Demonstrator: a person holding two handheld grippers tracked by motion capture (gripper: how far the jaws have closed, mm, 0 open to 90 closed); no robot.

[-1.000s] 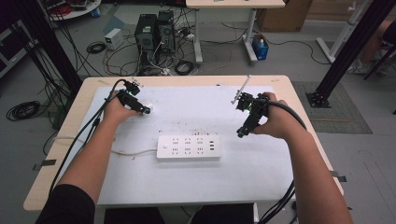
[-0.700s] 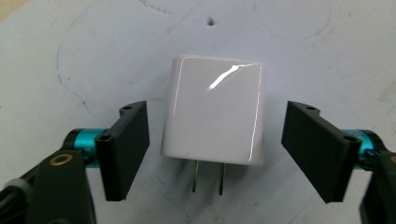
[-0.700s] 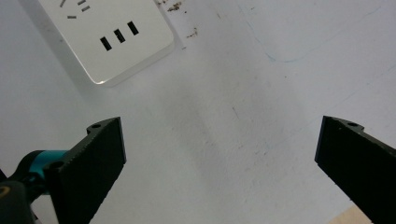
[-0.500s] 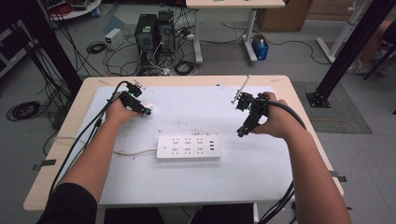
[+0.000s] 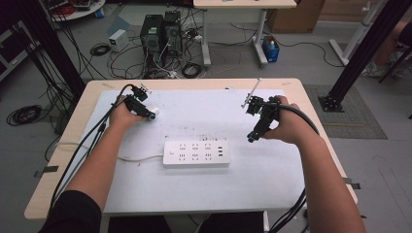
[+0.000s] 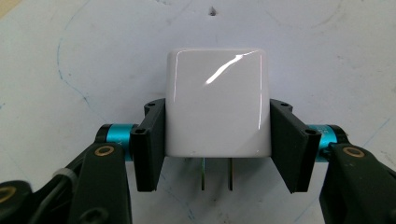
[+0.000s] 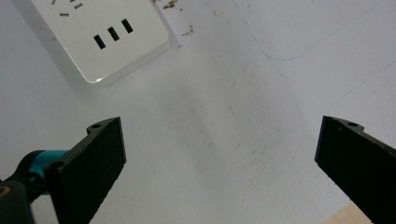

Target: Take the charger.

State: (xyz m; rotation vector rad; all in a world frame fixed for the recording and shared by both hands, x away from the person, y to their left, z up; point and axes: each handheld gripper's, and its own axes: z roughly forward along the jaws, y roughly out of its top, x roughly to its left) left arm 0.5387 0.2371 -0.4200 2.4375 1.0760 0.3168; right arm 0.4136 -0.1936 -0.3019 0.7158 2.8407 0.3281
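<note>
White charger plug [image 6: 218,102] is sitting clamped in our left gripper [image 6: 218,144], up-left of the one power strip [image 5: 196,153]; its two prongs are showing close up. Our right gripper [image 7: 219,163] is gaping wide, empty, right of the strip.

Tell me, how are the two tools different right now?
The left tool is shut on a white plug, its jaws pressing the plug's two sides; the right tool is open wide and holds nothing. In the high view, the left tool sits far from the power strip, up the table's left side, while the right tool hangs just past the strip's right end. Both have black jaws with teal parts.
</note>
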